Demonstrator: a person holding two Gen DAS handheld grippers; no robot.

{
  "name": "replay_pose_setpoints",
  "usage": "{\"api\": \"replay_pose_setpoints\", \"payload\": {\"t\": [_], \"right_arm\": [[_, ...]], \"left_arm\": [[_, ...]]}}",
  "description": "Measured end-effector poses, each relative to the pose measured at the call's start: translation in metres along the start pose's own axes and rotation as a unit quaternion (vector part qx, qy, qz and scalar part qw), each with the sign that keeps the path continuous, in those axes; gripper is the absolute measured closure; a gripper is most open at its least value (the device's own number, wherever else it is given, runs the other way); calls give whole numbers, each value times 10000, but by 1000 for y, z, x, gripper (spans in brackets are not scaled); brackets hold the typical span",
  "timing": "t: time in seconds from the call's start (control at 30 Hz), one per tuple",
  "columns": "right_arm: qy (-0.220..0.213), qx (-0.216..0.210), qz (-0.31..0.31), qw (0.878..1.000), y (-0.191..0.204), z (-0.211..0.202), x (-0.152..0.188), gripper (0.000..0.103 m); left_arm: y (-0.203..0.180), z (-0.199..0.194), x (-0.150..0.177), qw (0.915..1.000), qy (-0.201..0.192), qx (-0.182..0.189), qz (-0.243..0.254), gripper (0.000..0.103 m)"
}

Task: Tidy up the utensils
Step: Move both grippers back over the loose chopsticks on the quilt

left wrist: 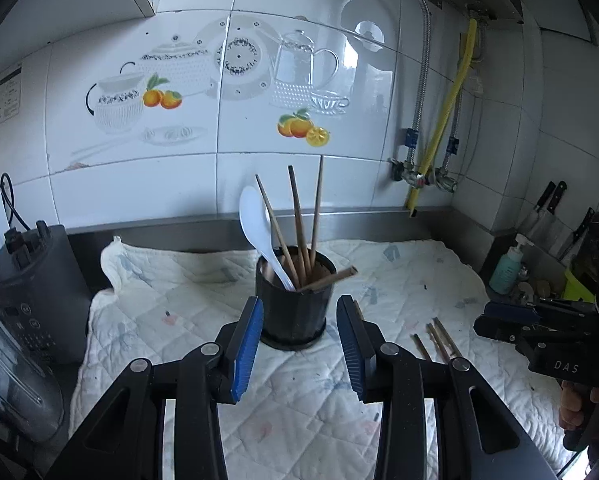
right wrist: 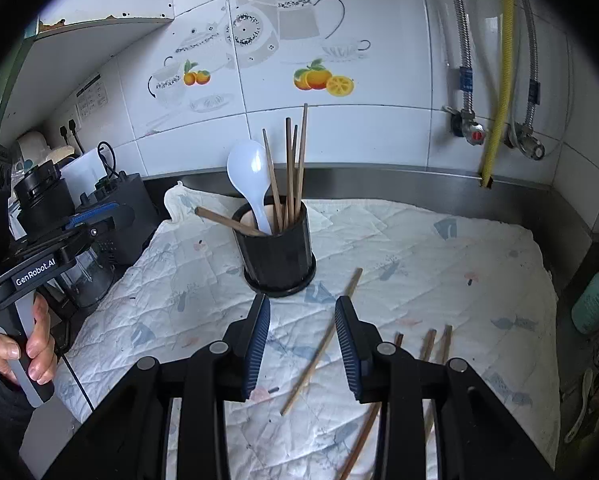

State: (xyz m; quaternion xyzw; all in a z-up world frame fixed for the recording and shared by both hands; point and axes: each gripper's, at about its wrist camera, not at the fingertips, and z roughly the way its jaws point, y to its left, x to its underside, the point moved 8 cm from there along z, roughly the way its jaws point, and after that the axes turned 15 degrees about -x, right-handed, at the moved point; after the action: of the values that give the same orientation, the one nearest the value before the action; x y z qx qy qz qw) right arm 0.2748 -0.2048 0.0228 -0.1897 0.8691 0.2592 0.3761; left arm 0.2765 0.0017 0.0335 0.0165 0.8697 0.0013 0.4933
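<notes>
A black utensil holder (left wrist: 294,308) (right wrist: 277,254) stands on a white quilted cloth (left wrist: 203,304) (right wrist: 419,248). It holds a white spoon (left wrist: 255,220) (right wrist: 249,172) and several wooden chopsticks (left wrist: 297,216) (right wrist: 291,168), one leaning over the rim. My left gripper (left wrist: 299,344) is open and empty, just in front of the holder. My right gripper (right wrist: 302,344) is open and empty above a loose chopstick (right wrist: 323,340) on the cloth. More loose chopsticks (right wrist: 431,344) (left wrist: 437,338) lie to the right.
A dark kitchen appliance (left wrist: 31,292) (right wrist: 111,216) stands at the left edge of the cloth. A teal soap bottle (left wrist: 507,266) (right wrist: 595,300) and knives (left wrist: 551,200) are at the right. Pipes and a yellow hose (left wrist: 443,120) (right wrist: 499,80) run down the tiled wall.
</notes>
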Motion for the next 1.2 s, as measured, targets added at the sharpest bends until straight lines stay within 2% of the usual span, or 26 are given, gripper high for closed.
{"api": "replay_pose_setpoints", "payload": {"t": [0.3,0.4,0.63,0.93,1.2], "right_arm": [[-6,252,218,9994,-15,-30,54,66],[55,397,237,9989,-20,-33,71,66],[120,382,673,9969,-33,-37,111,66],[363,555,834,9943,-43,-32,144,66],[453,549,1032,9921,-53,-27,154,76]], "left_arm": [[-54,-7,64,9982,436,376,153,62],[-73,0,85,9964,648,512,215,62],[-110,22,129,9900,1123,778,341,62],[-140,57,158,9839,1471,852,557,62],[-152,87,165,9802,1716,855,494,63]]}}
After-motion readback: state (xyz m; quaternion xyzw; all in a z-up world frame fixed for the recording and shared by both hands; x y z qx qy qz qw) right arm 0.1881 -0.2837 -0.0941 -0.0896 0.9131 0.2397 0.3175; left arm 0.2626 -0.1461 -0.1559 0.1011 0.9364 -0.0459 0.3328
